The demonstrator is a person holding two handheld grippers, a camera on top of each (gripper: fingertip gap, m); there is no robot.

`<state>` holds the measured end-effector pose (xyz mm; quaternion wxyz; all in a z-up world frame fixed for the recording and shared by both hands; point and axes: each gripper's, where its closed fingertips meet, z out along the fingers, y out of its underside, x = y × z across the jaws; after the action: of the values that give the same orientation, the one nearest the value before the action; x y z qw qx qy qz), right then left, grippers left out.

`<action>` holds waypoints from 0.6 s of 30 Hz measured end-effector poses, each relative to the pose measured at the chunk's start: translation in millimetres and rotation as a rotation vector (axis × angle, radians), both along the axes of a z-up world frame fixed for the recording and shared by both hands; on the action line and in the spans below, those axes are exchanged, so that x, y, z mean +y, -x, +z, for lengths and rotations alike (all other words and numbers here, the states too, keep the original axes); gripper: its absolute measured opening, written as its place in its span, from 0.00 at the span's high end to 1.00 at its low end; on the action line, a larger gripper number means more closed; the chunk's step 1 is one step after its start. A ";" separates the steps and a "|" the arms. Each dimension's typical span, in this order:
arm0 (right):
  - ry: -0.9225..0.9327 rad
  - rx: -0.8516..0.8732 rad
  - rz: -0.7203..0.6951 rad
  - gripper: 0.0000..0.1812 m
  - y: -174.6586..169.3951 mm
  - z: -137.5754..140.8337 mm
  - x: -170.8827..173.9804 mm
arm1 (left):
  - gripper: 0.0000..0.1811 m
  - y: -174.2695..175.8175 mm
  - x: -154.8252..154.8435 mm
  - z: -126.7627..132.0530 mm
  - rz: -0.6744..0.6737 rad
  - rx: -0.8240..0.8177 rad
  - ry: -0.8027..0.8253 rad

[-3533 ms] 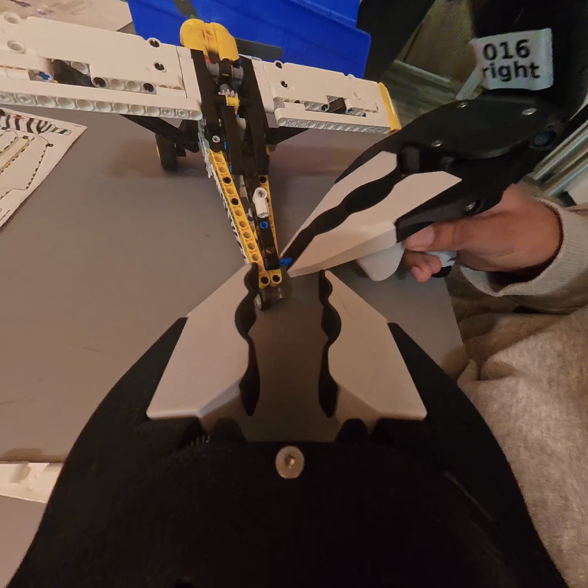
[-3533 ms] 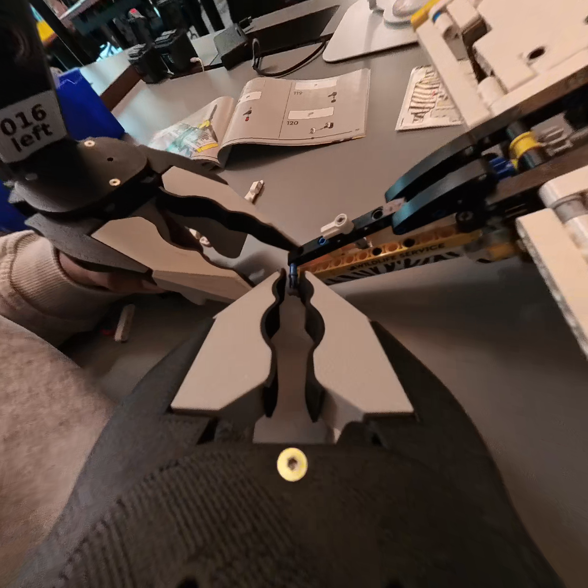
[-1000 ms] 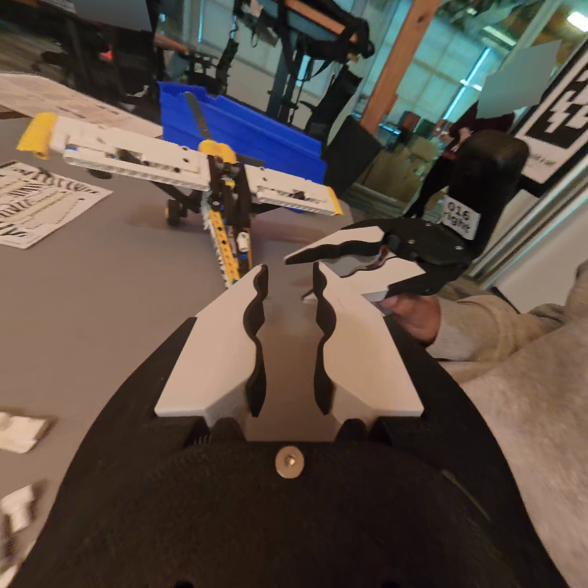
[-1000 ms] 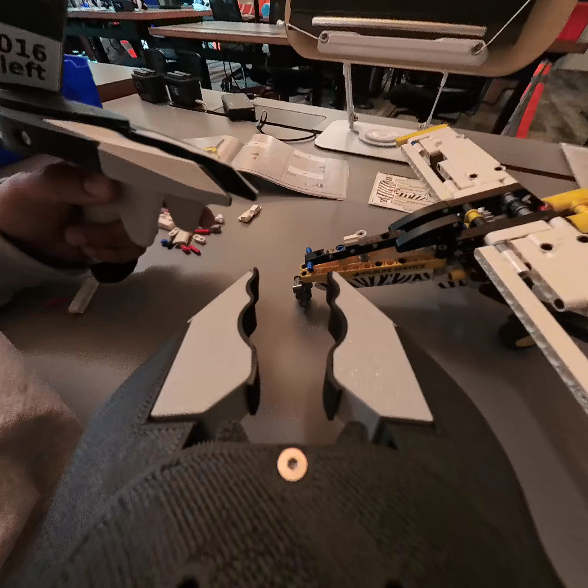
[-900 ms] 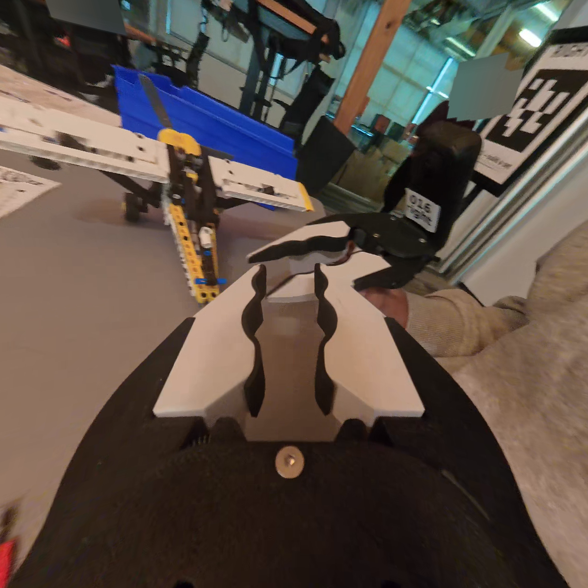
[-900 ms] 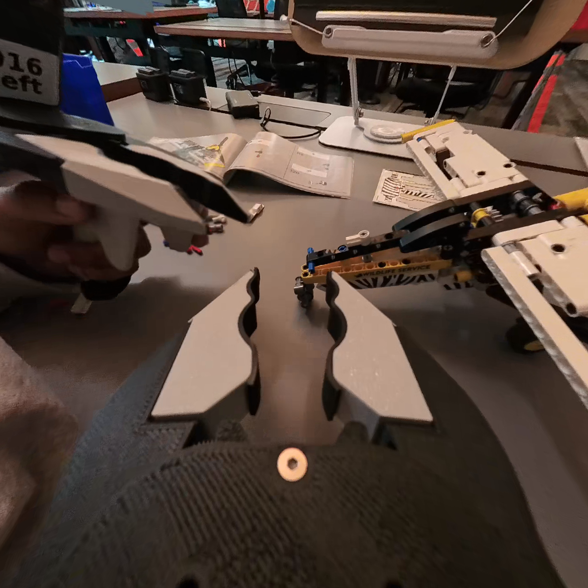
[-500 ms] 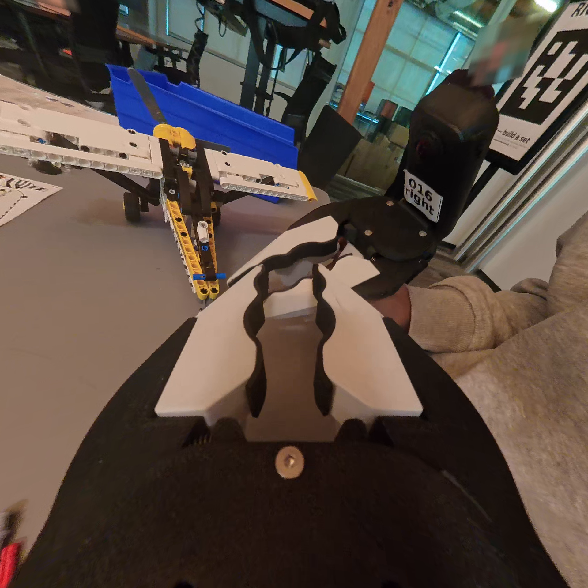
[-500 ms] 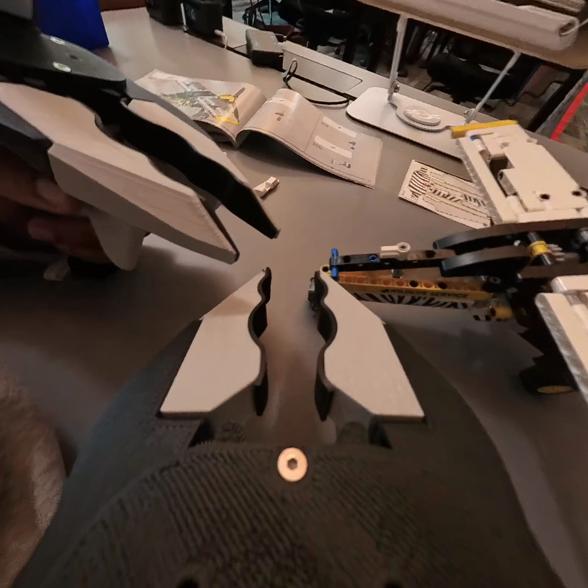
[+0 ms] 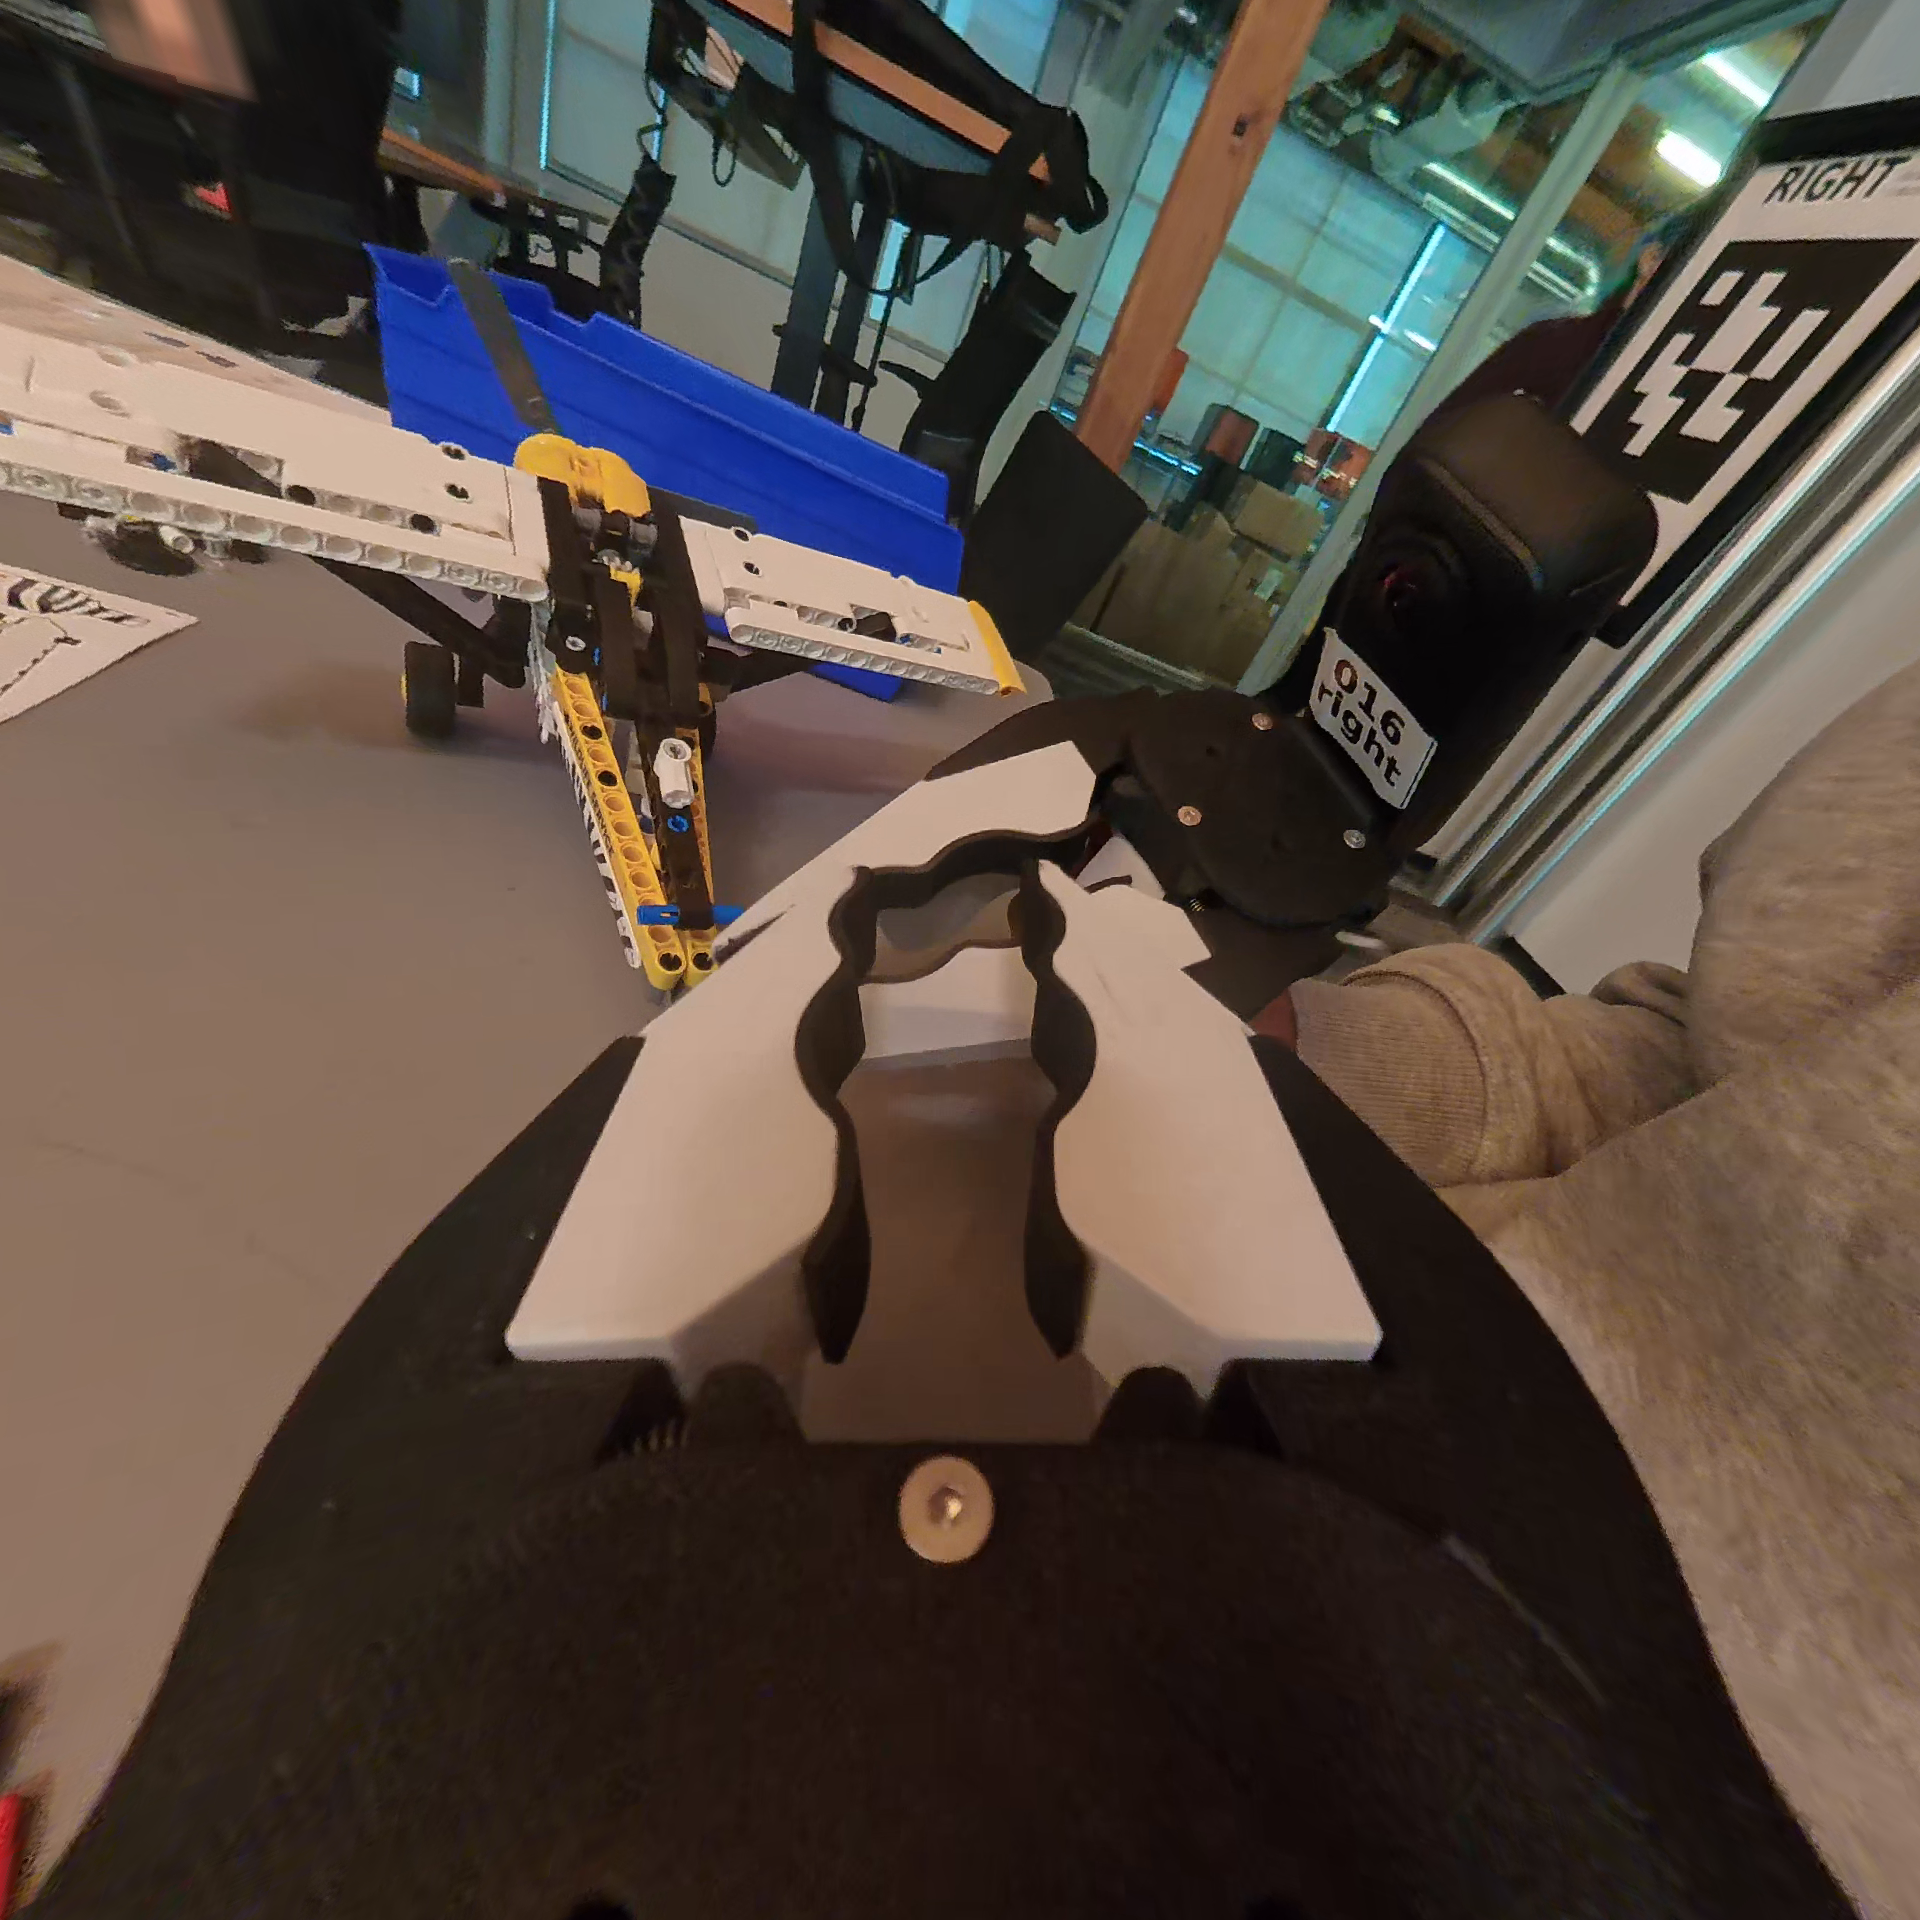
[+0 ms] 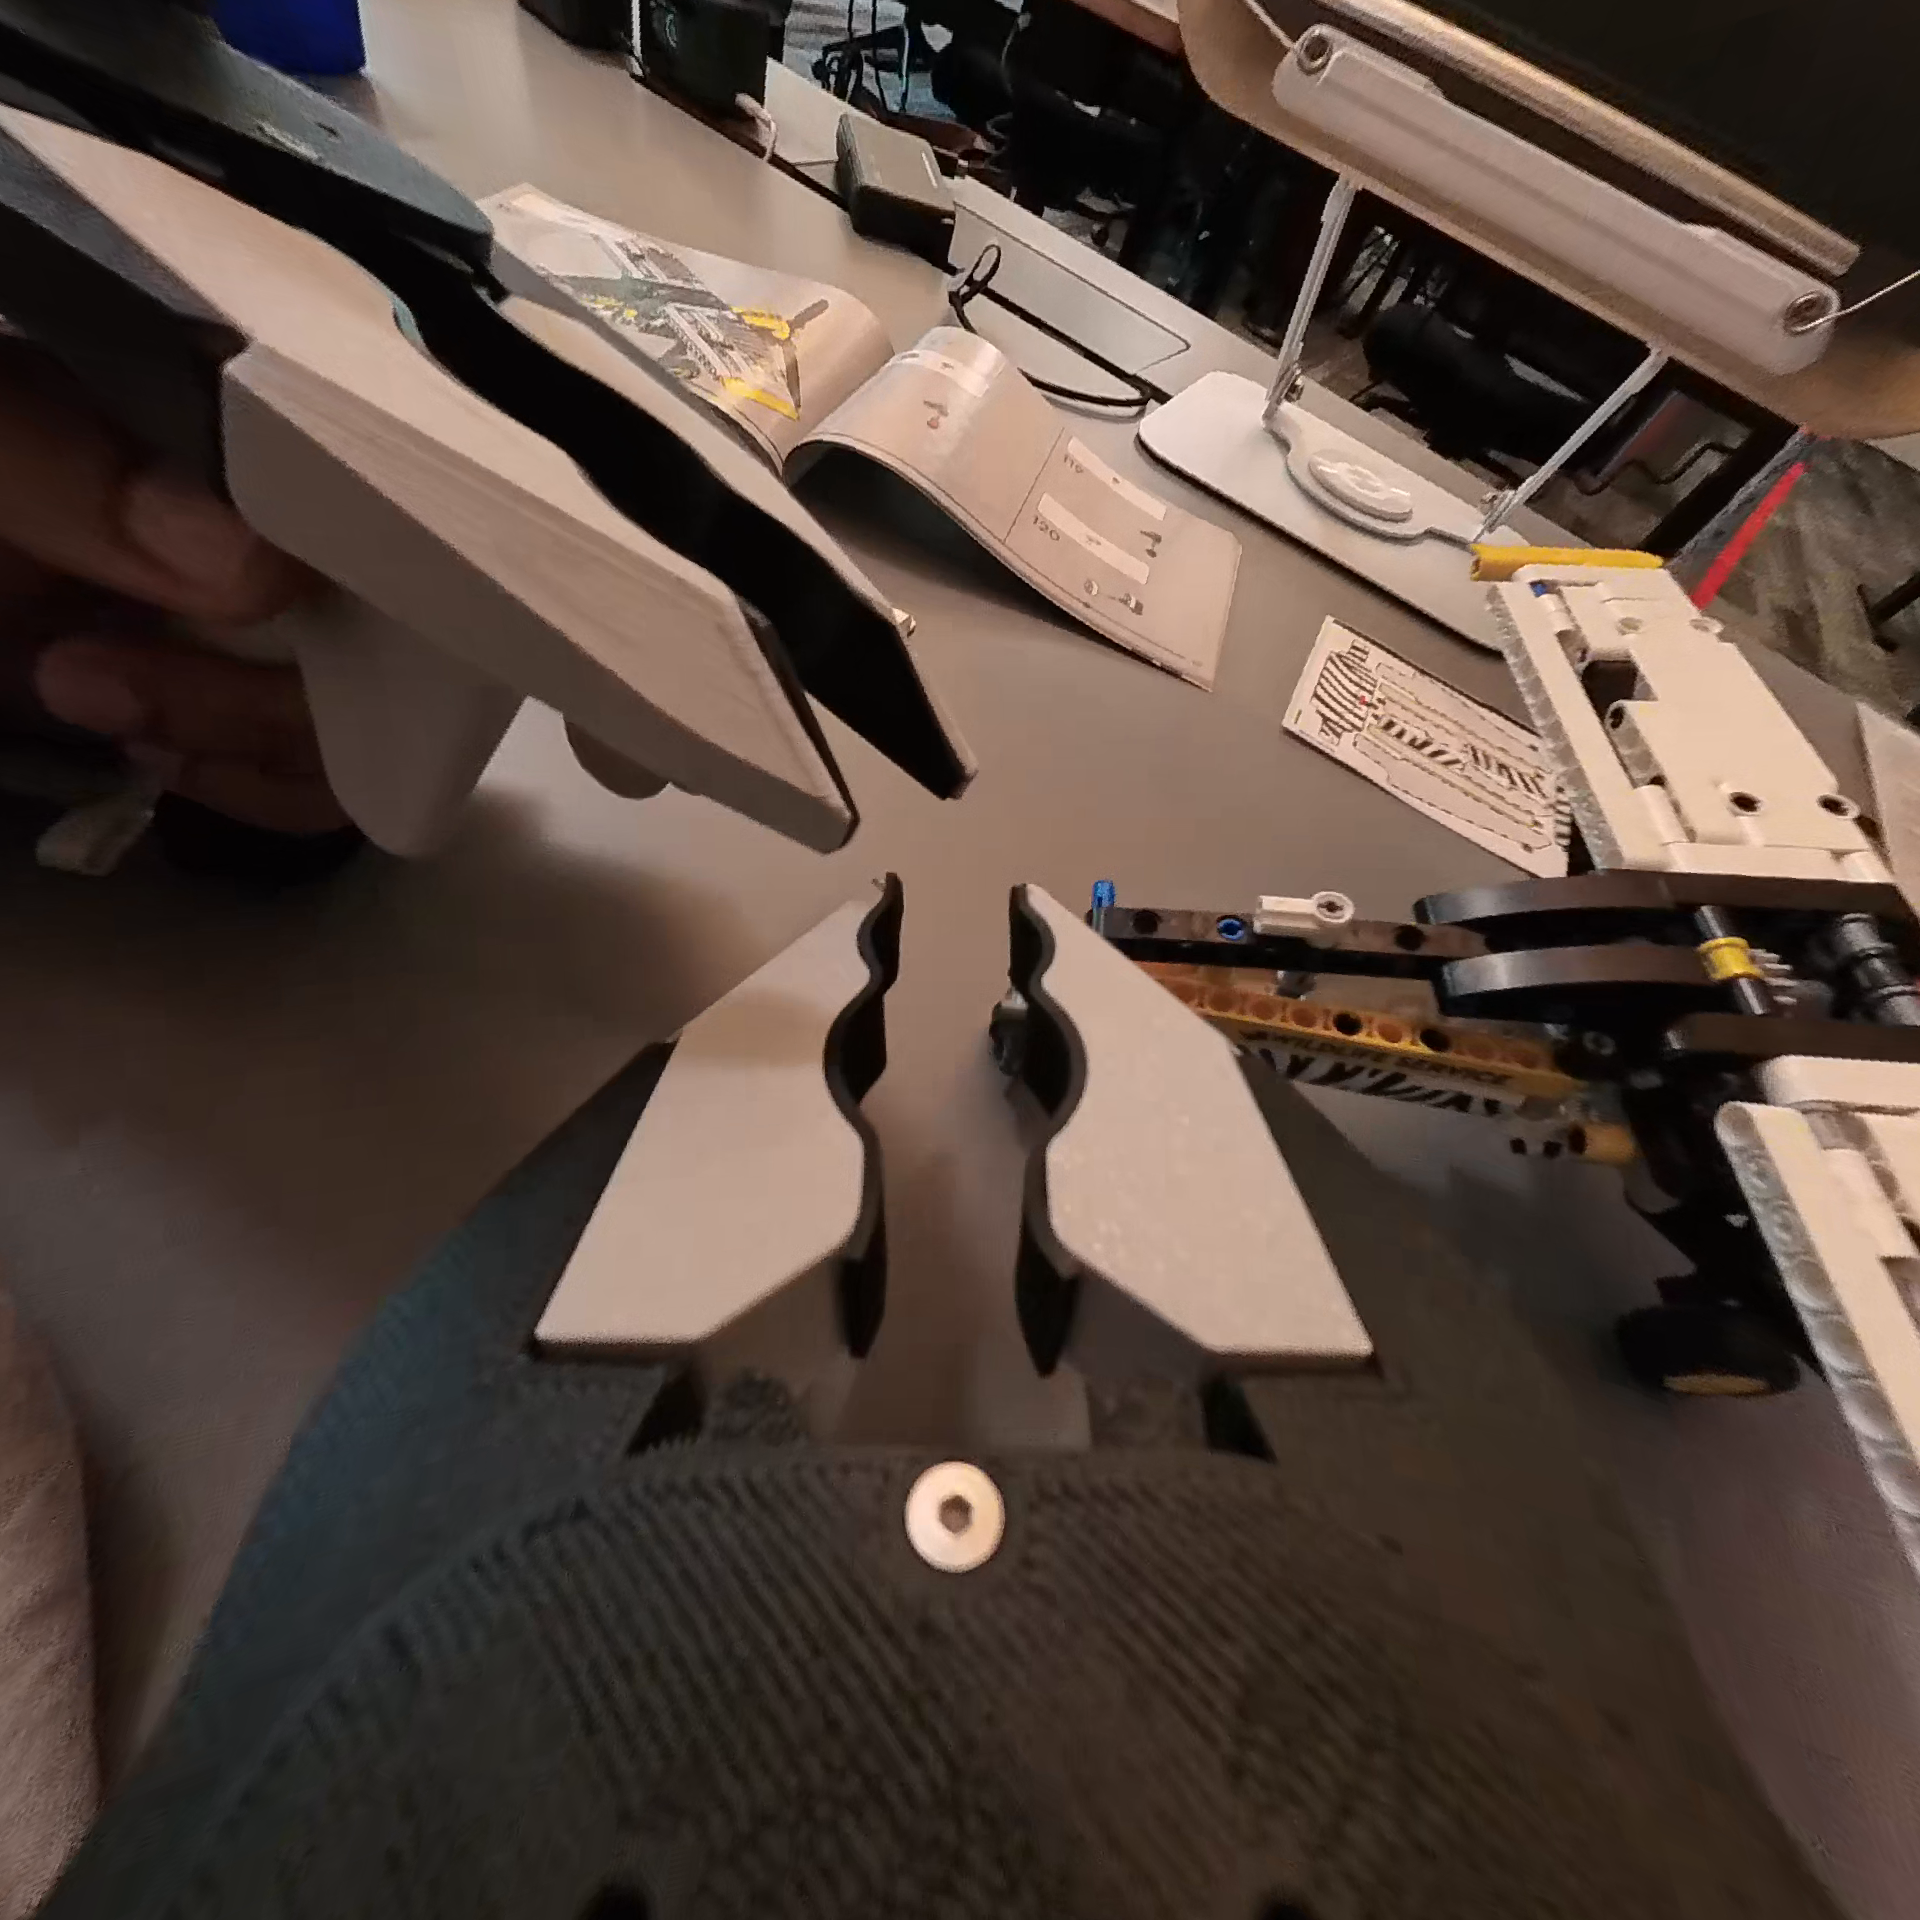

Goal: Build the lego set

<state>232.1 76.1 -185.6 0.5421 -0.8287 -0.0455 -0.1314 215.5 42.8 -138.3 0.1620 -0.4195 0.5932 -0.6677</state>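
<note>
1. Lego plane [image 9: 623,665] stands on the grey desk [image 9: 229,1039], tail boom pointing toward both tools; white wings, yellow-black boom, blue pin [image 9: 681,914] near the boom's tip.
2. Left tool [image 9: 945,904]: fingers spread, nothing between them, hovering above the desk just beside the right tool.
3. Right tool [image 10: 951,904]: fingers spread, empty, tip just beside the boom end [image 10: 1117,920].
4. Step judged: between parts, no piece held.
5. Next move likely needs checking the open instruction booklet [image 10: 935,447], then fetching a loose piece; none is clearly visible within reach.
6. Sticker sheet [image 10: 1423,748] lies beside the wing.
</note>
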 end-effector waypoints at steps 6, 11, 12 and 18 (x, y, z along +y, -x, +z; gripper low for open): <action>-0.055 0.015 0.004 0.89 -0.2 8.0 -2.9 | 0.85 0.2 0.8 1.3 -0.006 0.004 0.025; -0.072 0.048 0.005 0.89 -1.0 10.1 -4.5 | 0.85 0.1 0.8 0.3 -0.007 0.006 0.025; -0.076 0.050 0.005 0.89 -1.0 10.6 -4.8 | 0.84 0.0 0.7 0.1 -0.007 0.005 0.023; -0.080 0.056 0.005 0.90 -0.7 11.1 -5.7 | 0.85 0.3 -0.3 -0.3 -0.011 0.004 0.021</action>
<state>232.9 70.3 -174.6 0.5763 -0.8096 -0.0272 -0.1083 215.2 42.5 -138.6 0.1528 -0.4194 0.5889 -0.6737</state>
